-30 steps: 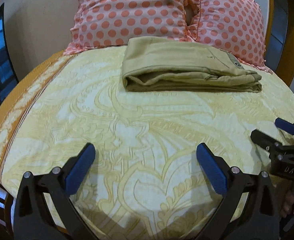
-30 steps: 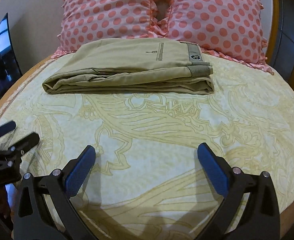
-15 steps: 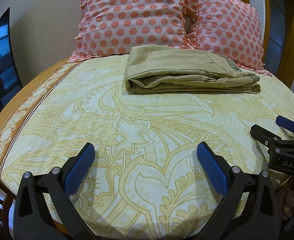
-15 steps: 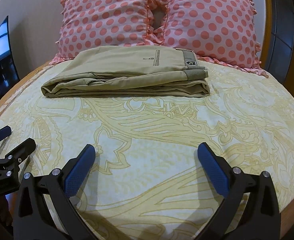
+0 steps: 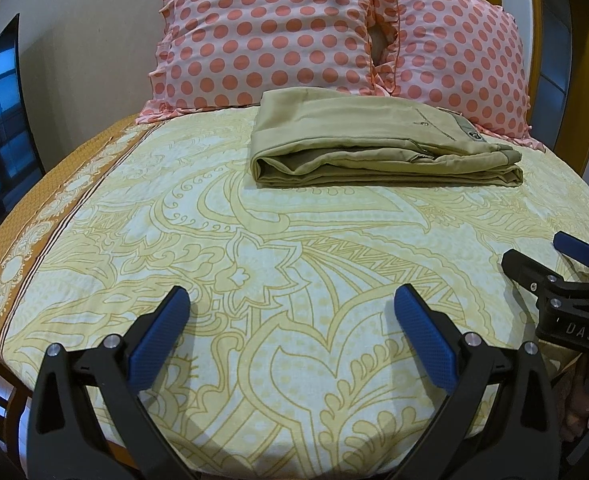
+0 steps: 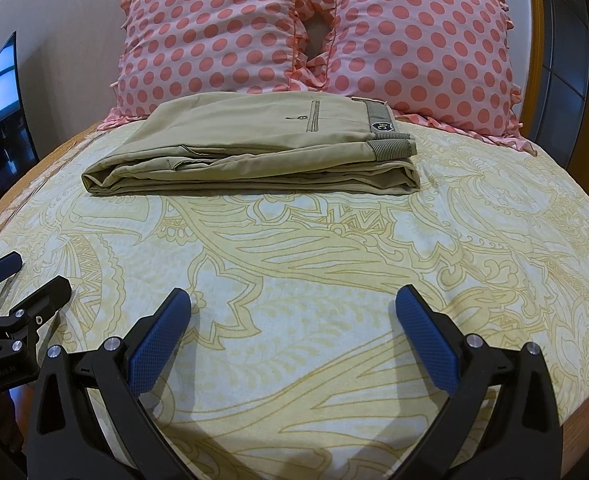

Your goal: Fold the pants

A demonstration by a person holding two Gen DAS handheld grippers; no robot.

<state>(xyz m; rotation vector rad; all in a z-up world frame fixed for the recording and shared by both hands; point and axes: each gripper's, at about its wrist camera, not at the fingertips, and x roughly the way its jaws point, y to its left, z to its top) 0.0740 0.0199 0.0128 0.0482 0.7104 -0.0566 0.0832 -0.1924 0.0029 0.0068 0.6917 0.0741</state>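
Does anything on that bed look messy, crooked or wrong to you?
Nothing stands out. The khaki pants lie in a neat folded stack on the yellow patterned bedspread, just in front of two pink polka-dot pillows. Both the left gripper and the right gripper are open, apart from the pants.

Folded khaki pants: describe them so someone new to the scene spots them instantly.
Start at the bed with the yellow paisley bedspread and look to its far end, where two pink polka-dot pillows lean upright. Just in front of them lies a flat rectangular bundle, the folded khaki pants. They are the only plain, unpatterned fabric there, with a ribbed waistband and dark badge at the right end.
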